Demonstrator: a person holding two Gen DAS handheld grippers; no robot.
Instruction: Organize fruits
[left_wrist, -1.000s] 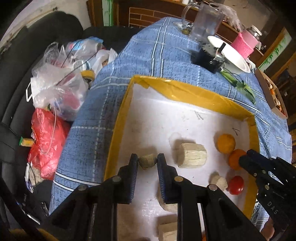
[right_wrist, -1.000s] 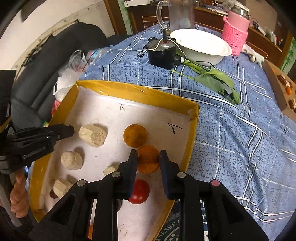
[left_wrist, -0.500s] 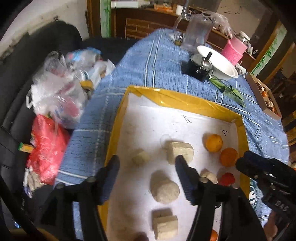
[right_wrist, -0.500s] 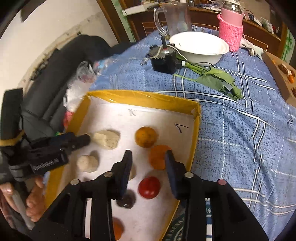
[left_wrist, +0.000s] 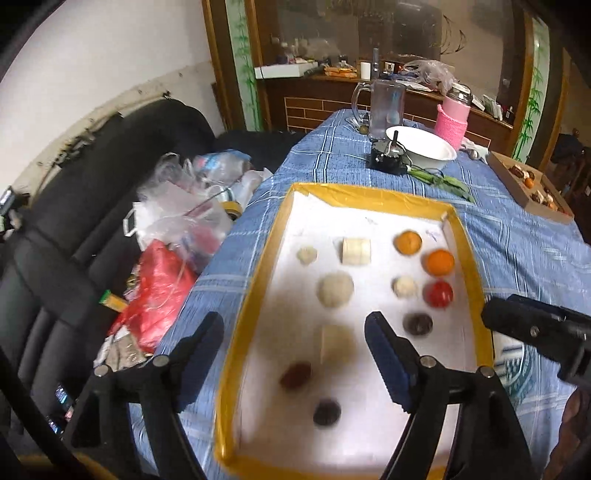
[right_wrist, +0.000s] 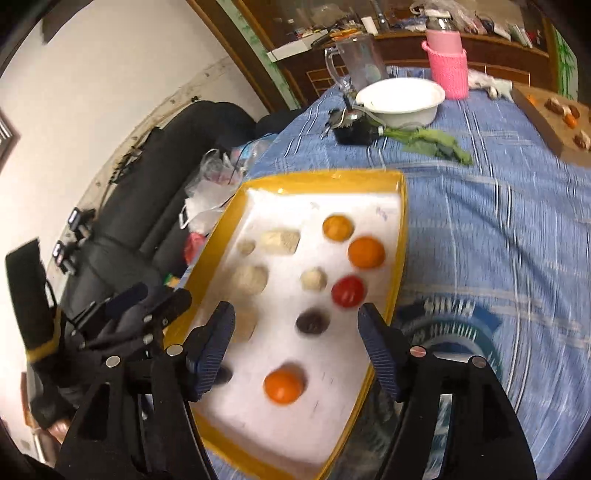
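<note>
- Currently the left claw (left_wrist: 293, 338) and the right claw (right_wrist: 295, 339) both hang wide and empty above the yellow-rimmed tray (left_wrist: 469, 243) on the table (left_wrist: 517, 236).
- The fruits sit inside the tray: oranges (right_wrist: 365, 252), a red tomato (right_wrist: 348, 291).
- Risk, as a judgement: round fruit may roll from an off-centre pinch, or nudge its close neighbours.

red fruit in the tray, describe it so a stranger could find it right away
Find the yellow-rimmed tray on the blue tablecloth. Along its right edge runs a line of round fruits. The red fruit sits just nearer than two orange ones, the only red one there.
</note>
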